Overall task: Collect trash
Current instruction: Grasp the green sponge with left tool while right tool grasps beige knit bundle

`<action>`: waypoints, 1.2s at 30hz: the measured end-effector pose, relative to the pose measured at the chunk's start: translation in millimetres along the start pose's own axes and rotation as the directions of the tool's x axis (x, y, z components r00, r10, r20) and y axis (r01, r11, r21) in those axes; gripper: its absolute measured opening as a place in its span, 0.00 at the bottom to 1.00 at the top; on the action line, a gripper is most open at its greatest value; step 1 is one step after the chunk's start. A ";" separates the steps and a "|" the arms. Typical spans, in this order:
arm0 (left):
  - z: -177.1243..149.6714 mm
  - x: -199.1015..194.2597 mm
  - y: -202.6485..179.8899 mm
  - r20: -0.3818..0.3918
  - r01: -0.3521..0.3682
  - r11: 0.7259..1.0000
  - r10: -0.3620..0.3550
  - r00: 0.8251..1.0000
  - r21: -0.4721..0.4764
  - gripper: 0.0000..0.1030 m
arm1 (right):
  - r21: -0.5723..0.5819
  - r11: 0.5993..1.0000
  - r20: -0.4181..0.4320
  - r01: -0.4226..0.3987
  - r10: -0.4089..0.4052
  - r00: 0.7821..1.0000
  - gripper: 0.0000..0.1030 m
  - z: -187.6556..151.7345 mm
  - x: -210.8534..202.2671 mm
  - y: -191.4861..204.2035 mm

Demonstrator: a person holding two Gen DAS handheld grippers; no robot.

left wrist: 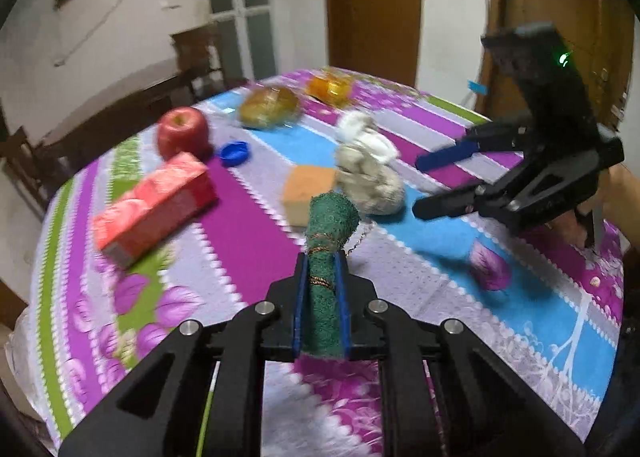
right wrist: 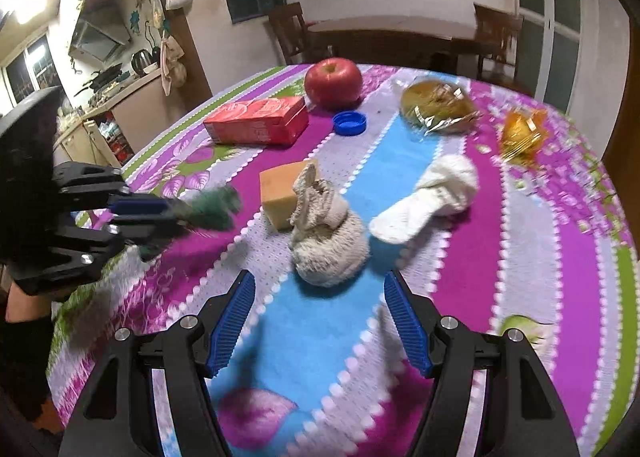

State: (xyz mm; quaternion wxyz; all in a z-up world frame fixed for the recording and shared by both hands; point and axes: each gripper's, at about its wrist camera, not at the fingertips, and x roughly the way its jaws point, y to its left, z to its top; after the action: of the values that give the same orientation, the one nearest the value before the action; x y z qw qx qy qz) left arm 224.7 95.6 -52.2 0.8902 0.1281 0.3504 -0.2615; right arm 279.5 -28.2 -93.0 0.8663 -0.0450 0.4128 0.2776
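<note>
My left gripper (left wrist: pixel 320 262) is shut on a rolled green cloth (left wrist: pixel 330 225) that sticks out past its pads above the tablecloth. The right wrist view shows it at the left, the left gripper (right wrist: pixel 160 213) with the green cloth (right wrist: pixel 212 209) blurred. My right gripper (right wrist: pixel 319 284) is open just in front of a knotted grey cloth bundle (right wrist: pixel 328 245), with nothing between its pads. From the left wrist the right gripper (left wrist: pixel 419 187) sits right of that bundle (left wrist: pixel 374 185). A white cloth (right wrist: pixel 432 193) lies beyond it.
On the striped floral tablecloth (right wrist: pixel 480 257) lie a yellow sponge (right wrist: pixel 280 189), a red carton (right wrist: pixel 258 121), a red apple (right wrist: pixel 333 83), a blue bottle cap (right wrist: pixel 349 123), a wrapped bun (right wrist: pixel 436 105) and an orange wrapper (right wrist: pixel 520 135). Chairs and another table stand behind.
</note>
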 end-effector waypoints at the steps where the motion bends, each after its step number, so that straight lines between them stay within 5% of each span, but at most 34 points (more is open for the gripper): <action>1: -0.8 0.9 6.1 -0.005 -0.004 1.000 0.004 1.000 -0.029 0.12 | 0.008 1.000 -0.008 -0.007 0.007 1.000 0.66 2.8 6.3 1.2; 5: -5.7 21.1 10.7 -0.093 -0.071 0.997 0.069 0.993 -0.022 0.13 | 0.015 1.000 -0.037 0.026 -0.025 0.999 0.66 14.6 30.7 8.5; 9: -9.4 28.8 11.7 -0.119 -0.096 0.995 0.094 0.988 -0.011 0.17 | 0.021 0.997 -0.042 0.079 -0.078 0.996 0.45 17.9 41.0 9.6; 10: -9.3 28.6 13.1 -0.119 -0.095 0.995 0.092 0.989 -0.018 0.23 | 0.028 0.997 -0.040 0.074 -0.073 0.997 0.44 18.3 41.2 8.3; 11: -10.0 30.5 14.1 -0.128 -0.102 0.995 0.099 0.987 -0.020 0.39 | 0.037 0.997 -0.038 0.073 -0.071 0.997 0.42 17.6 40.5 6.8; 13: -12.6 33.9 12.7 -0.139 -0.130 0.991 0.129 0.982 -0.003 0.50 | 0.046 0.996 -0.034 0.073 -0.072 0.997 0.42 15.5 38.4 5.8; 19: -13.0 36.0 14.0 -0.140 -0.071 0.997 0.067 0.988 -0.023 0.15 | 0.070 0.996 -0.022 0.060 -0.059 0.998 0.41 0.2 24.3 7.4; 27: 4.3 -1.0 -7.2 -0.066 -0.118 0.991 0.113 0.991 -0.068 0.13 | 0.093 0.995 0.008 0.024 -0.025 1.000 0.41 -41.6 -22.0 14.3; 36: 19.1 -16.2 -54.6 -0.103 -0.284 0.930 0.267 0.958 -0.232 0.13 | 0.069 0.997 0.039 0.047 -0.050 0.998 0.41 -69.2 -87.2 22.6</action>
State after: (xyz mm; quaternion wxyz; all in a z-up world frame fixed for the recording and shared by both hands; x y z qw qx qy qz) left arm 195.1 48.5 -29.7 0.9142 0.0746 0.3892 -0.0843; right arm 176.0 -69.1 -70.4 0.8821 -0.0198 0.4031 0.2431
